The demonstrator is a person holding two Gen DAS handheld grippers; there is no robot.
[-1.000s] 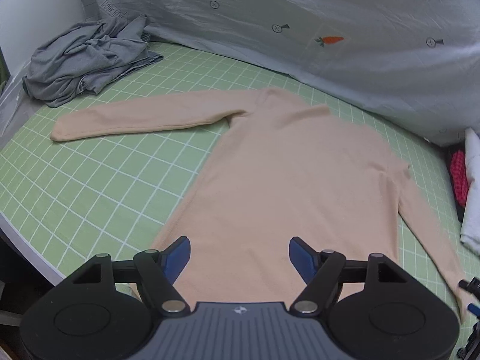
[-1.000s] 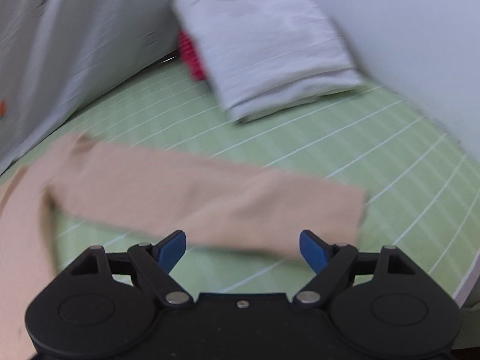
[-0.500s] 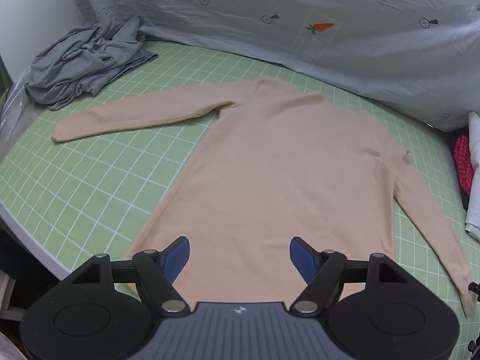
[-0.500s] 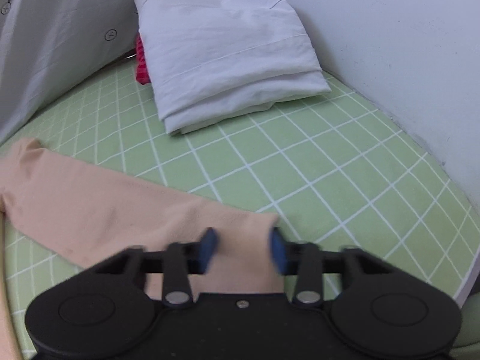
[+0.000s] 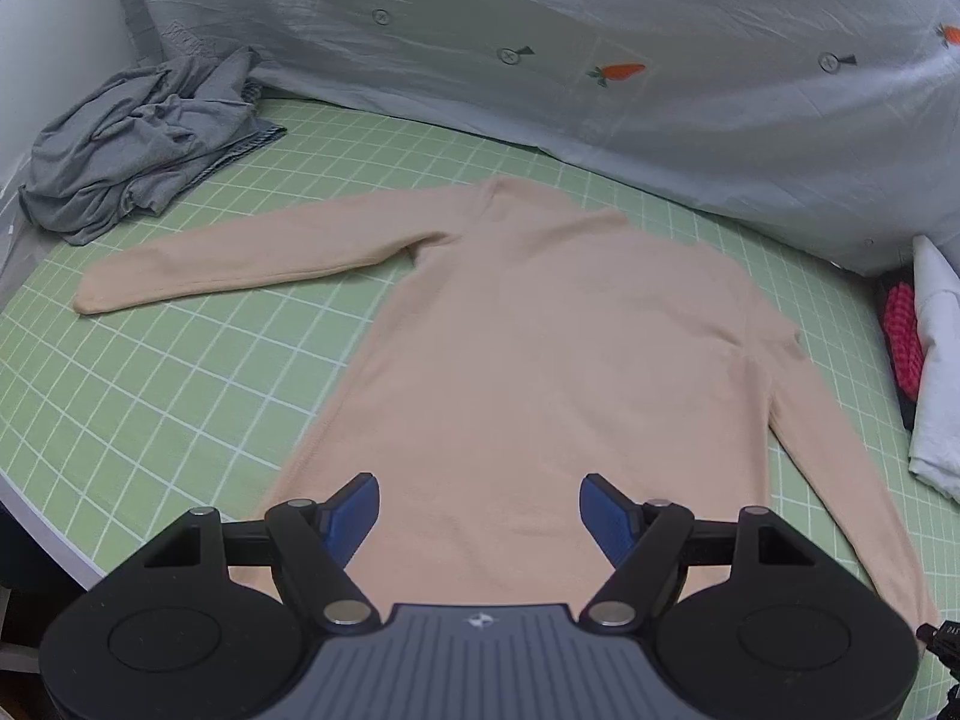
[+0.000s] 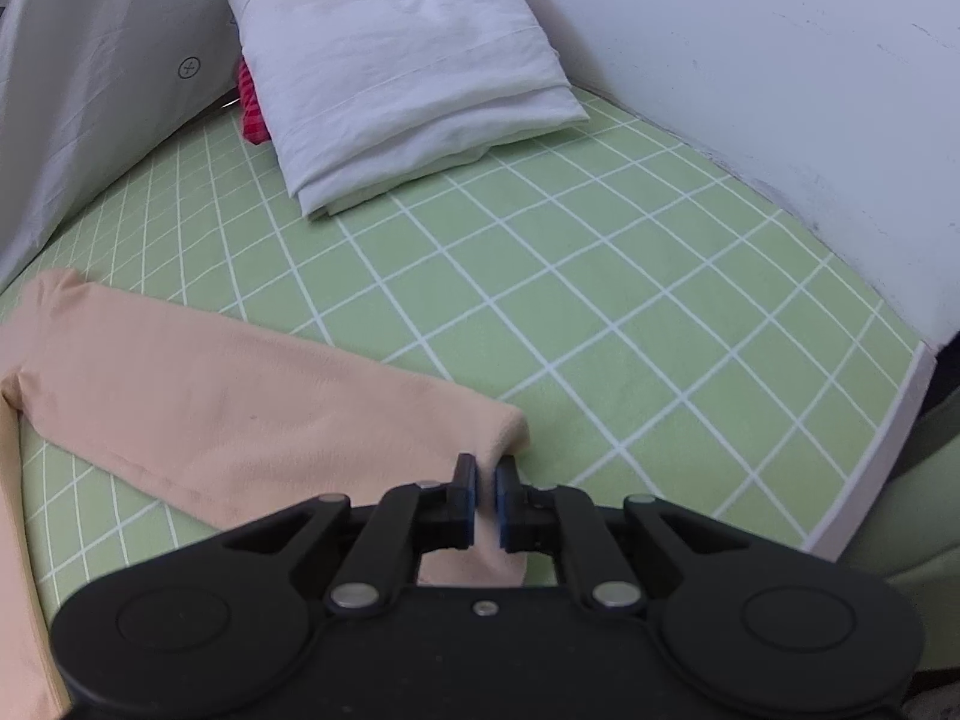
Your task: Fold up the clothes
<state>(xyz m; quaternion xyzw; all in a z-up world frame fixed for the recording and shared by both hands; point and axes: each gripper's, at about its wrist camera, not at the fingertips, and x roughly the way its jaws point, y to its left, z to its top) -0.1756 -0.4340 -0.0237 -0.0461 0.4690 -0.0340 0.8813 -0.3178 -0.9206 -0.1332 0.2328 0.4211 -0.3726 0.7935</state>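
The right gripper (image 6: pixel 486 489) pinches the cuff of the peach sweater (image 5: pixel 540 372), its blue pads nearly together on the fabric. The left gripper (image 5: pixel 480 504) hovers with its jaws spread wide above the sweater's hem. The sweater lies flat on the green grid mat (image 5: pixel 150 384), sleeves out. Beyond its right sleeve sits a folded white cloth (image 6: pixel 402 66) hiding most of a red item (image 6: pixel 249 105). Beyond its left sleeve lies a crumpled grey garment (image 5: pixel 144 138). Carrots dot the grey sheet (image 5: pixel 600 60) behind; its small round marks are unreadable.
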